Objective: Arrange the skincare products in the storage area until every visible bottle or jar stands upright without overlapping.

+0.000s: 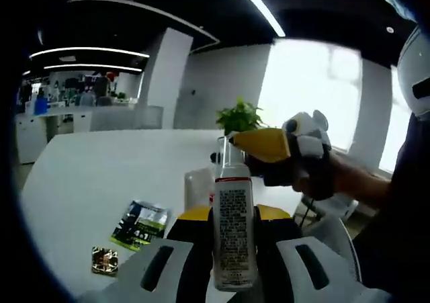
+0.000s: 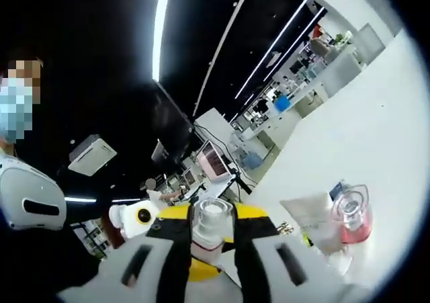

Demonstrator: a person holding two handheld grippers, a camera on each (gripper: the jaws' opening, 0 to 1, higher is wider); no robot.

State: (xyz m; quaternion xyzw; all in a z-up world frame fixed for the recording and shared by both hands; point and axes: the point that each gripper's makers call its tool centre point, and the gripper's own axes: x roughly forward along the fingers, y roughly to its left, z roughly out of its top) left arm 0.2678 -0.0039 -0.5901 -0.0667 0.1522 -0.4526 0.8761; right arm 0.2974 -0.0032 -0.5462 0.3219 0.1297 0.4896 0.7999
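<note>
Left hand-held gripper (image 1: 234, 249) pinches a white bottle (image 1: 234, 229) mid-body, raised above the counter (image 1: 101, 175); right hand-held gripper (image 2: 209, 249) clamps a clear-capped bottle (image 2: 209, 226). Both look light, rigid, slick; grip low.

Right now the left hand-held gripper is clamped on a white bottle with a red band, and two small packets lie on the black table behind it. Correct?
Not quite: the table is white, not black, as the left gripper view shows. The rest holds: the left hand-held gripper is clamped on the white bottle with a red band, and the two small packets lie on the table behind it.
</note>
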